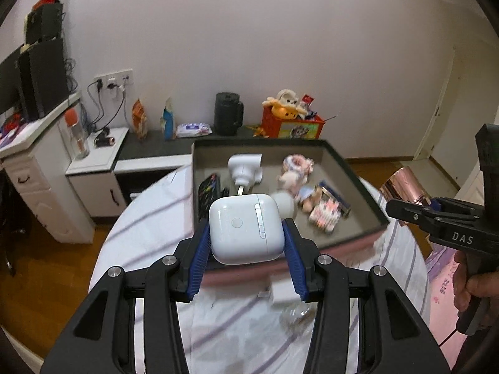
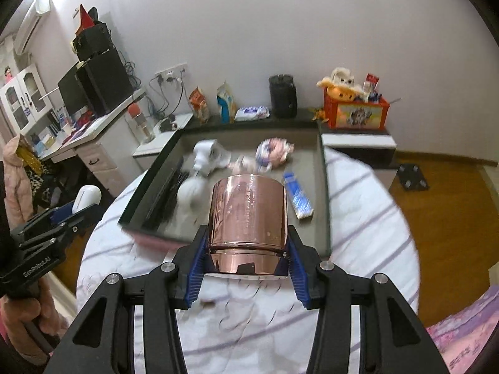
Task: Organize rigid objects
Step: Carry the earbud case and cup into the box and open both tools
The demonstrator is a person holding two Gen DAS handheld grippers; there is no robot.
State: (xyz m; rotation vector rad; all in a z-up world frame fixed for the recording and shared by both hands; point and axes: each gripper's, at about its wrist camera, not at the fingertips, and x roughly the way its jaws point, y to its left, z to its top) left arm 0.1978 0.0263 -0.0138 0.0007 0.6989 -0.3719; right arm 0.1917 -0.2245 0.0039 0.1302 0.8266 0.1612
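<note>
My left gripper (image 1: pixel 246 227) is shut on a white earbud case (image 1: pixel 244 229) and holds it above the near edge of the dark tray (image 1: pixel 358 184). My right gripper (image 2: pixel 248 240) is shut on a rose-gold metal tin (image 2: pixel 248 215), held above the tray's near rim (image 2: pixel 326 187). The tray sits on a round table with a striped white cloth (image 1: pixel 149 218). In the tray lie a white plug adapter (image 1: pixel 244 168), small dolls (image 1: pixel 294 171), a white ball (image 1: pixel 285 204), a blue packet (image 2: pixel 297 198) and a dark pen pack (image 1: pixel 209 191). The right gripper with the tin (image 1: pixel 405 190) also shows in the left wrist view.
A small white block (image 1: pixel 282 293) and a clear plastic item (image 1: pixel 294 314) lie on the cloth below my left gripper. Behind the table stand a low dark shelf with a black jug (image 1: pixel 227 113), snack bags, a wipes pack and an orange toy box (image 1: pixel 291 124). A white desk (image 1: pixel 34 143) stands at left.
</note>
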